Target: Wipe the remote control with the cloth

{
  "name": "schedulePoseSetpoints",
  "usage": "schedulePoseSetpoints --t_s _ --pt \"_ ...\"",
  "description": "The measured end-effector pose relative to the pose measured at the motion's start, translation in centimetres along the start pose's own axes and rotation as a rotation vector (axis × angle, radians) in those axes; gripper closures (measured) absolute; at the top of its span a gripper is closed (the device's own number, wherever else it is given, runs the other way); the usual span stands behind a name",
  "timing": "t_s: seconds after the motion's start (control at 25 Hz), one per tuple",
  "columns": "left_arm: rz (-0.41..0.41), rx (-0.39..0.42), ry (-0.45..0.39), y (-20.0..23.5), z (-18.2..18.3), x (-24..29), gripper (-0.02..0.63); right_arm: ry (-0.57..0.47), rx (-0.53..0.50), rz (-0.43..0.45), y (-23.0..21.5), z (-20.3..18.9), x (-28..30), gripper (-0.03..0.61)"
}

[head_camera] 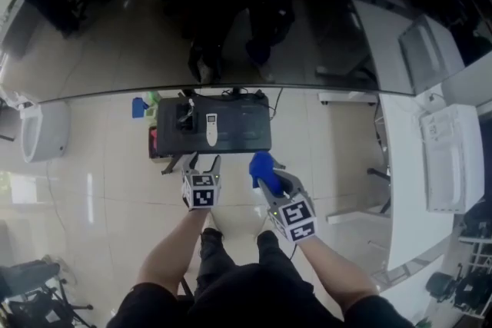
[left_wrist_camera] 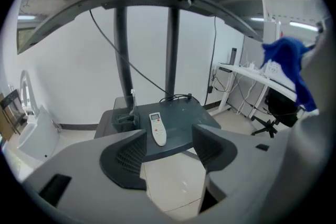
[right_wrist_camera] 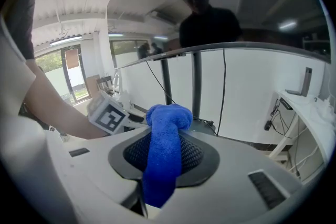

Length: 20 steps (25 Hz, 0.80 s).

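Right gripper (head_camera: 269, 180) nearest, jaws clamped on blue cloth (right_wrist_camera: 163, 149): soft, light, limp, bunched end sticking out ahead.
Left gripper (head_camera: 204, 162) beside it, jaws wide, nothing between.
Beyond, remote control (head_camera: 211, 129) flat on dark tabletop (head_camera: 247, 128), untouched: rigid, light, smooth, likely slides under wiping. Best pinched across long edges.

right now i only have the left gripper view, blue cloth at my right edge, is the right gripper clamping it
Observer: Yes. The right gripper view shows the right gripper shut on the blue cloth.
Operator: is the cloth touching the remote
Observer: No. In the head view it is just short of the near right corner of the dark stand, apart from the remote.
Operator: where's my left gripper then
Observer: In the head view the left gripper is just short of the stand's near edge, in line with the remote.
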State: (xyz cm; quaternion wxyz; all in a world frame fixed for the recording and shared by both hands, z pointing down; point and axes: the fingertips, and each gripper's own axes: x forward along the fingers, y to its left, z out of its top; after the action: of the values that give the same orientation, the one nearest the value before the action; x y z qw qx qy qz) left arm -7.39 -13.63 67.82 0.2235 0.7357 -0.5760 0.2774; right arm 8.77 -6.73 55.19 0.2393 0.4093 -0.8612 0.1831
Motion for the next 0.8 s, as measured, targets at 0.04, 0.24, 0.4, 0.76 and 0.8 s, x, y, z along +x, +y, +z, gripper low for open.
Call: schedulePoseSetpoints --t_s 0.04,0.24,0.4,0.76,0.8 --pt "-0.021 0.016 -0.011 -0.6 0.5 -1.1 0.339 -0.004 -0.001 -0.007 -0.1 0.2 0.6 0.469" --pt "-0.11 0.078 -0.06 -3.6 2.4 -5.7 0.339 0.007 -0.019 -0.042 -1.3 0.5 3.7 0.469" --pt "-0.147 0.081 -0.079 -4.9 3.5 -8.1 0.339 0.065 -0.048 -0.084 -3.6 -0.7 7.7 0.469" --pt "-0.139 0.085 -0.065 -3.8 4.9 -6.0 0.339 0.223 -0.099 -0.124 -9.7 -5.6 19.3 0.468" --pt "-0.133 0.088 -0.06 -3.5 5.0 -5.4 0.339 0.231 -0.102 -0.124 -10.1 -5.8 20.4 0.467"
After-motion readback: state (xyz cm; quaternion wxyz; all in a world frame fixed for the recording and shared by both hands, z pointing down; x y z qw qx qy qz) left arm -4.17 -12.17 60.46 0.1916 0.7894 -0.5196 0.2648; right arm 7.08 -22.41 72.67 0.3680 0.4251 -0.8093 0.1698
